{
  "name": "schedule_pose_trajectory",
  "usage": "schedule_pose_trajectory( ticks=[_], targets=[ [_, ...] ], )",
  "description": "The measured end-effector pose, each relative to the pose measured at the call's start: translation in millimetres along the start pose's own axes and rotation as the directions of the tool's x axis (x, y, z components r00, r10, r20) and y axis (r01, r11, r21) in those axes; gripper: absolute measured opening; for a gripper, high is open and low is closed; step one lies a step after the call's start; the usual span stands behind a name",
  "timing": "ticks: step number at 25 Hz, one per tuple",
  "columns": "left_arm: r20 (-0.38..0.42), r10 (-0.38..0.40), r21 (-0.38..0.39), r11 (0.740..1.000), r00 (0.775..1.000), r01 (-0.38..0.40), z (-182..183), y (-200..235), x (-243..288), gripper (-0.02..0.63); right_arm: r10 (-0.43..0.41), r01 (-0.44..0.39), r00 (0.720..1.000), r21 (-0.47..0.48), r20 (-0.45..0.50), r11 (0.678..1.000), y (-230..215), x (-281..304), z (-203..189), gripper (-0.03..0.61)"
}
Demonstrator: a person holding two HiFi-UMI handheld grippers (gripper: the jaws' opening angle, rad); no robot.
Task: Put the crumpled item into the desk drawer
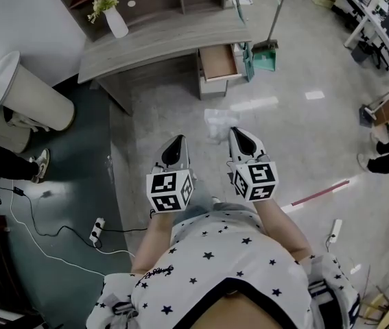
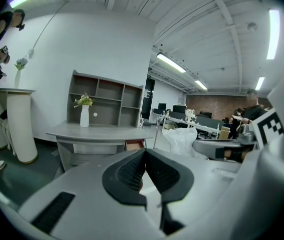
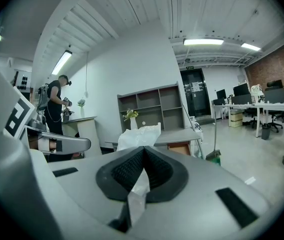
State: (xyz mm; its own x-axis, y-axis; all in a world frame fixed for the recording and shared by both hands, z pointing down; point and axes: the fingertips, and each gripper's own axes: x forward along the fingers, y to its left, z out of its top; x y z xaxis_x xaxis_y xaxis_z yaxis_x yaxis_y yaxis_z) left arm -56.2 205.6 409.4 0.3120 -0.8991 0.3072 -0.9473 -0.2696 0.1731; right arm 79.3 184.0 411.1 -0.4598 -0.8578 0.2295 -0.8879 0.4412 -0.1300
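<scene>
A crumpled white plastic bag [image 1: 219, 124] hangs off the tip of my right gripper [image 1: 239, 137], which is shut on a fold of it; the film [image 3: 139, 136] runs between the closed pads and bulges above them. My left gripper [image 1: 175, 146] is held level beside it, shut with nothing in it [image 2: 146, 156]. Ahead stands the grey desk [image 1: 160, 43], with its drawer [image 1: 219, 62] pulled open at the right end, brown inside. From the left gripper view the bag [image 2: 183, 138] shows to the right, in front of the desk [image 2: 101, 131].
A green dustpan and broom [image 1: 264, 53] lean right next to the open drawer. A white vase with flowers [image 1: 115, 20] stands on the desk. A white round pedestal [image 1: 33, 98] and a person's feet [image 1: 40, 164] are at left, cables and a power strip [image 1: 97, 230] on the floor.
</scene>
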Motion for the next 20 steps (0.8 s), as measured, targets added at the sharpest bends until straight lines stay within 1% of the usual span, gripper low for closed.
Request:
schedule_pose_trajectory(
  ticks=[4, 8, 14, 20],
  targets=[
    [-0.007, 0.005, -0.008, 1.000, 1.000, -0.005, 0.1, 9.3, 9.7, 0.011, -0.003, 0.003, 1.000, 0.009, -0.012, 1.000, -5.0, 11.2, -3.3, -0.006],
    [-0.012, 0.004, -0.011, 1.000, 1.000, -0.004, 3.3, 20.7, 32.6, 0.012, -0.013, 0.014, 1.000, 0.019, -0.017, 1.000, -18.1, 31.7, -2.2, -0.006],
    [-0.019, -0.017, -0.023, 1.000, 1.000, 0.017, 16.3, 40.6, 83.4, 0.011, -0.033, 0.033, 0.999, 0.023, -0.019, 0.999, -41.2, 77.3, 9.8, -0.006],
    [-0.036, -0.038, -0.028, 0.999, 0.999, 0.037, 35.0, 66.4, 142.2, 0.011, -0.046, 0.046, 0.999, 0.008, -0.022, 0.999, -62.0, 139.3, 31.3, -0.006]
  ],
)
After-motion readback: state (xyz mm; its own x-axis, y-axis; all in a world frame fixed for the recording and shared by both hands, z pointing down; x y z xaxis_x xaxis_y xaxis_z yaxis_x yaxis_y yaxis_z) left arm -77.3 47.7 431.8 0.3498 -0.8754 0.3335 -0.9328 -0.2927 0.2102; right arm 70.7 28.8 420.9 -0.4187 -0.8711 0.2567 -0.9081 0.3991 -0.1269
